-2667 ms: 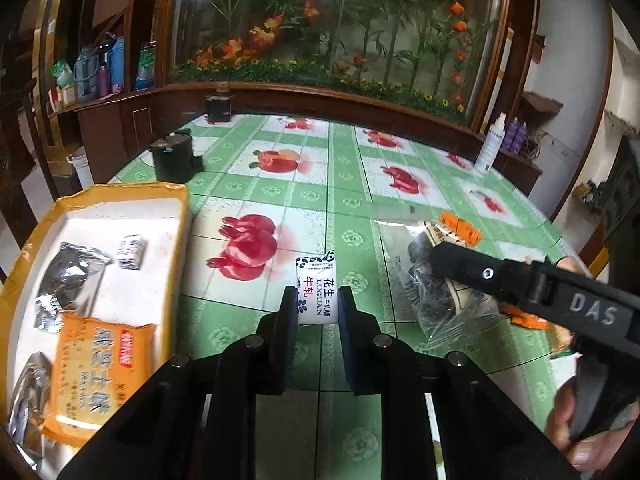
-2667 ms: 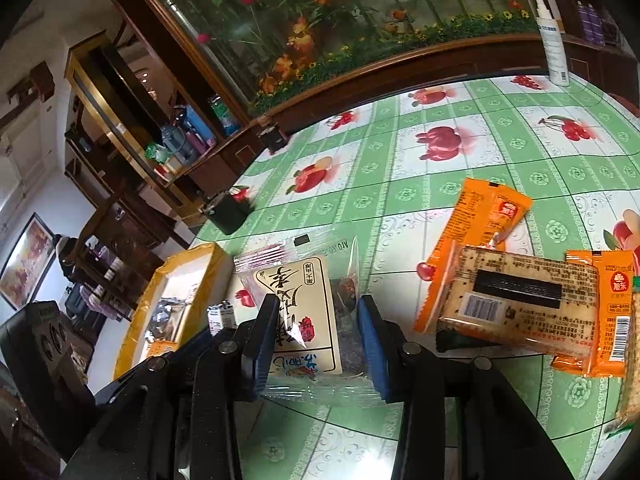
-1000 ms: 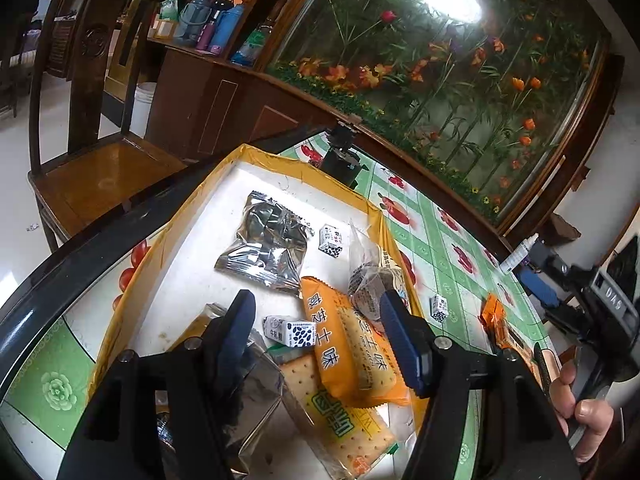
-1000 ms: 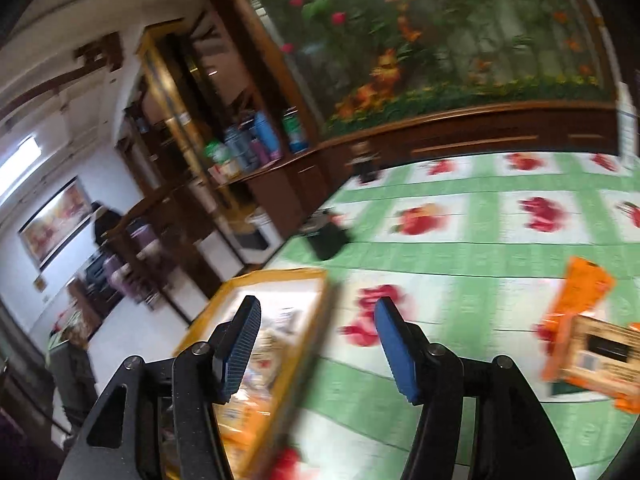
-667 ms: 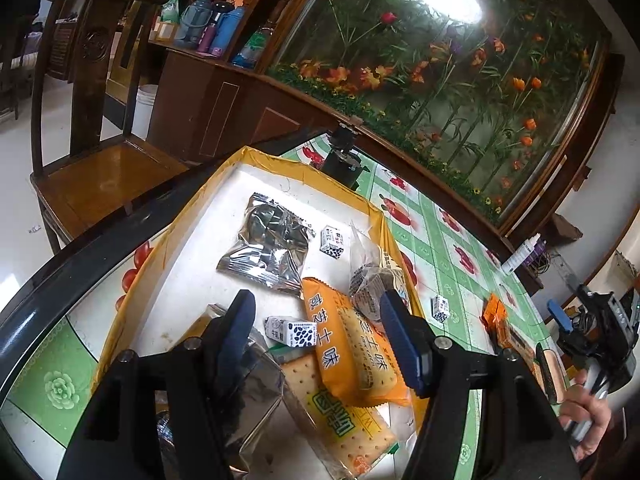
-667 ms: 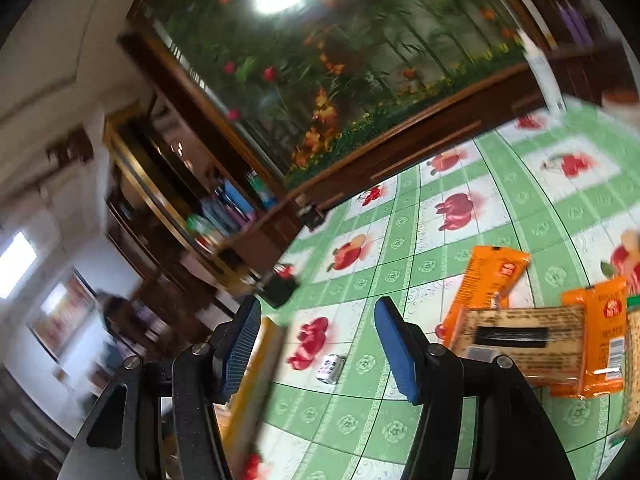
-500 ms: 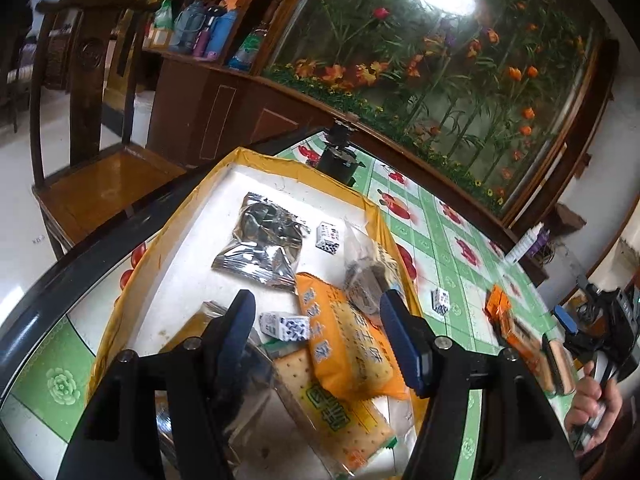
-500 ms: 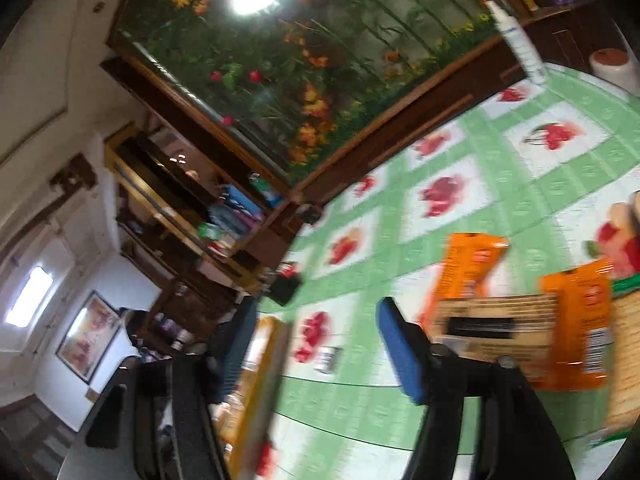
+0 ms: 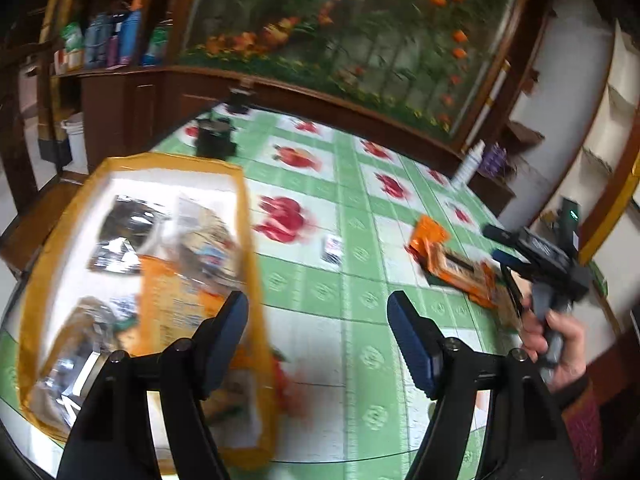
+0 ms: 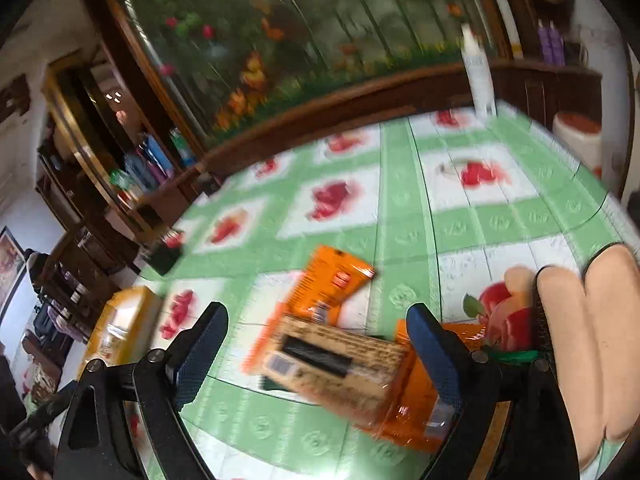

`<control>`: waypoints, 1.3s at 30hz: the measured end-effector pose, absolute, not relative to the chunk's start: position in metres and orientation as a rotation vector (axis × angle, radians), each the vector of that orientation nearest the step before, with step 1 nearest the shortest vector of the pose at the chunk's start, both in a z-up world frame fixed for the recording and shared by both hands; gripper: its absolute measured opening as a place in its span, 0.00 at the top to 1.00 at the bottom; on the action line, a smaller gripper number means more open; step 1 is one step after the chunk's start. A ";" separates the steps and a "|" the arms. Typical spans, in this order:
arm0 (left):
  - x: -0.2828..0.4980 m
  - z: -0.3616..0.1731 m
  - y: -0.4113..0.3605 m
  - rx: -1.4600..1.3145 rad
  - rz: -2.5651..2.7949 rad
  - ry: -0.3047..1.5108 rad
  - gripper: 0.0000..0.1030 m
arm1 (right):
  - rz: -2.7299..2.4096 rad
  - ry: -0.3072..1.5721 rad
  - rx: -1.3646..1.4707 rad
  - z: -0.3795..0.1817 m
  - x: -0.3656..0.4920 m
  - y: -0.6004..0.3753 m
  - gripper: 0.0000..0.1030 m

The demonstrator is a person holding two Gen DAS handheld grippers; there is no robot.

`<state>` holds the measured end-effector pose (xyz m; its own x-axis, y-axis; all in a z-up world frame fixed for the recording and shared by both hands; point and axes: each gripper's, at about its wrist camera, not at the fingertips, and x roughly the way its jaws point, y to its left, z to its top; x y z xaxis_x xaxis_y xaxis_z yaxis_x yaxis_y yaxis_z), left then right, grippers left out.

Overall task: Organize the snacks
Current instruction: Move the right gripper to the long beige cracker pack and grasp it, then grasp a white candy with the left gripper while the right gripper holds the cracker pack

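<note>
Snacks (image 10: 332, 364) lie on worktop (image 10: 404, 216) under right gripper (image 10: 316, 344), jaws opening, nothing gripped. Left gripper (image 9: 318, 332) opening, empty, beside yellow tray (image 9: 250, 216)

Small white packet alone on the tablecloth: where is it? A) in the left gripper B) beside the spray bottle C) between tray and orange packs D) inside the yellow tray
C: the packet lies on bare cloth, right of the tray and left of the orange packs.
</note>
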<state>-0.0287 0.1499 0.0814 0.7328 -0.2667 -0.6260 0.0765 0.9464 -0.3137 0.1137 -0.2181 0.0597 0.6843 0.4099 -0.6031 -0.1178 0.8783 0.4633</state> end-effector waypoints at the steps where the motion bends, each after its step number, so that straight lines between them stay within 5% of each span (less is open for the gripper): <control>1: -0.028 0.079 0.140 -0.256 -0.200 0.738 0.31 | 0.297 0.786 0.417 0.055 0.118 -0.221 0.09; 11: -0.016 0.074 0.120 -0.214 -0.212 0.822 0.27 | 0.530 0.985 0.276 0.042 0.101 -0.170 0.09; 28: 0.030 0.093 0.134 -0.256 -0.159 0.878 0.25 | 0.511 0.902 0.020 0.035 0.081 -0.067 0.10; 33: 0.059 0.089 0.128 -0.276 -0.141 0.929 0.24 | 0.450 0.900 -0.048 0.020 0.086 -0.053 0.30; 34: 0.064 0.086 0.126 -0.280 -0.137 0.942 0.24 | 0.438 0.896 -0.053 0.020 0.086 -0.055 0.40; 39: 0.092 0.069 0.108 -0.284 -0.134 1.016 0.24 | 0.396 0.935 0.131 0.022 0.098 -0.094 0.43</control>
<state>0.0922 0.1080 0.0688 0.5229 -0.2409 -0.8176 -0.0212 0.9553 -0.2950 0.0980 -0.0941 0.0220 0.5279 0.3867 -0.7561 -0.2746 0.9202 0.2789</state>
